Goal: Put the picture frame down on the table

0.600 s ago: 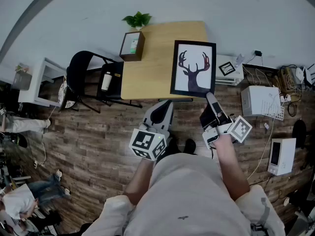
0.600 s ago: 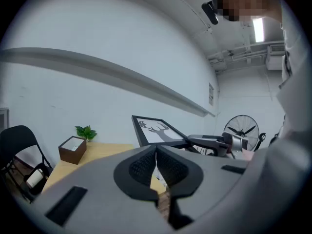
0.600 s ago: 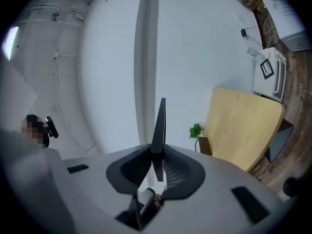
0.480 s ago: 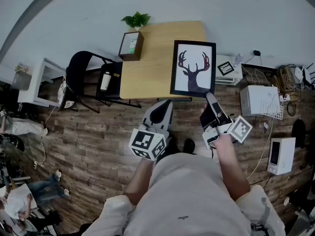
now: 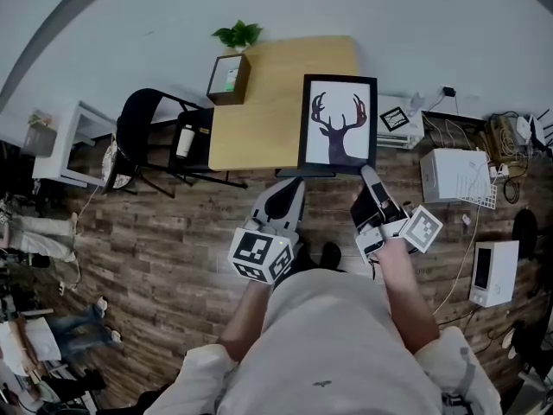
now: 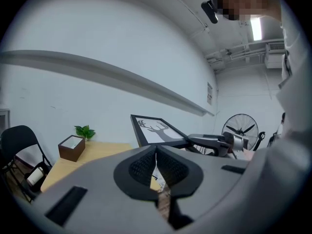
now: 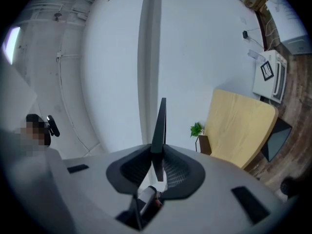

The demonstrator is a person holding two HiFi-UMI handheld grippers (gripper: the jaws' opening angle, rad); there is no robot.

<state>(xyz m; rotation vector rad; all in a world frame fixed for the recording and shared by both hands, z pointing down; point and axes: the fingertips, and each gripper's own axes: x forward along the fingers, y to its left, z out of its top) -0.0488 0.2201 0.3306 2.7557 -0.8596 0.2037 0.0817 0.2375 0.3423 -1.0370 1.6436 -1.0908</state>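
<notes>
Right hand-held gripper (image 5: 367,173) pinching picture frame (image 5: 338,125) at near corner. Frame's long axis runs straight ahead over right end of desk (image 5: 259,111), apparently not yet laid. Left hand-held gripper (image 5: 289,188) pressed together, empty, near frame's left corner.

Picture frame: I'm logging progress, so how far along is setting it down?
Done: the picture frame is gripped and over the wooden table. In hand: the right gripper clamps its near corner, holding it tilted. Remaining: laying it flat and releasing.

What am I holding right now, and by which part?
The right gripper is clamped on the picture frame at its near edge, close to the right corner. The left gripper is shut and empty.
</notes>
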